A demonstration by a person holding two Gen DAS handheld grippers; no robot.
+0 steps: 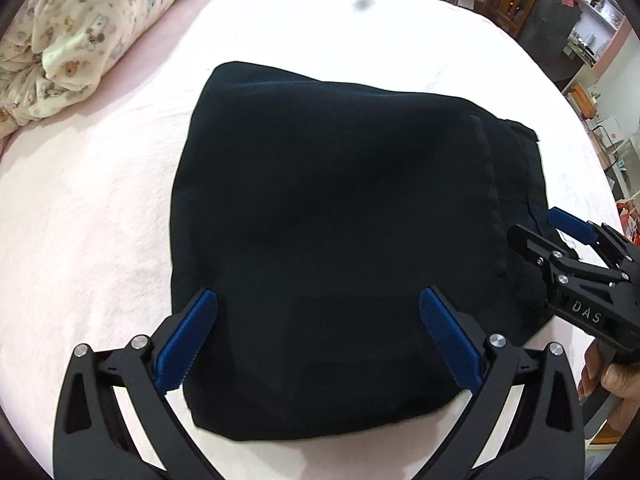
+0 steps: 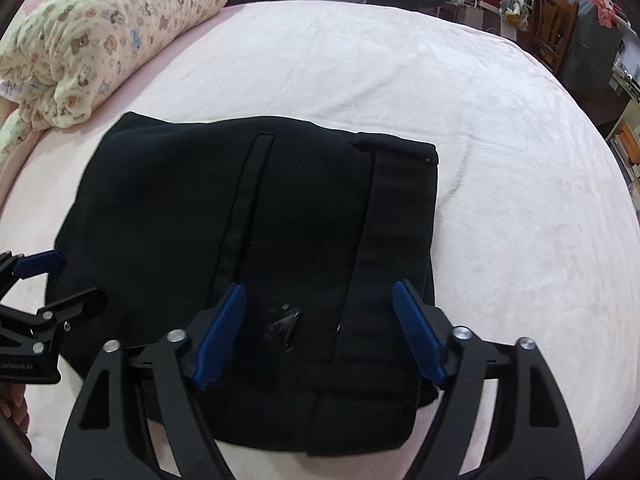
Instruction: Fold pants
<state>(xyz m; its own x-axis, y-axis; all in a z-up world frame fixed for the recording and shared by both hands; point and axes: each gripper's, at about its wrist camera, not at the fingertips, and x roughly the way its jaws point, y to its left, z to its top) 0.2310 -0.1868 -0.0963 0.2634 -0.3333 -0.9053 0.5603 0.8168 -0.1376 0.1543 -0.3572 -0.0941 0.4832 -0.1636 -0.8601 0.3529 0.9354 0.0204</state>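
Both my left gripper (image 1: 318,334) and right gripper (image 2: 320,332) hang released above the folded pants (image 1: 340,240); a careless descent could snag and unfold them.

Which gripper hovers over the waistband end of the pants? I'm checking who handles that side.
The right gripper: its open fingers straddle the ribbed waistband of the pants. The left gripper, also open, hangs over plain cloth.

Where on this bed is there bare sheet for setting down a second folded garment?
The widest bare pink sheet lies right of the folded black pants, out to the bed's edge. More lies beyond the pants. The patch between the pants and the rolled teddy-print quilt is narrower. Both grippers crowd the near edge.
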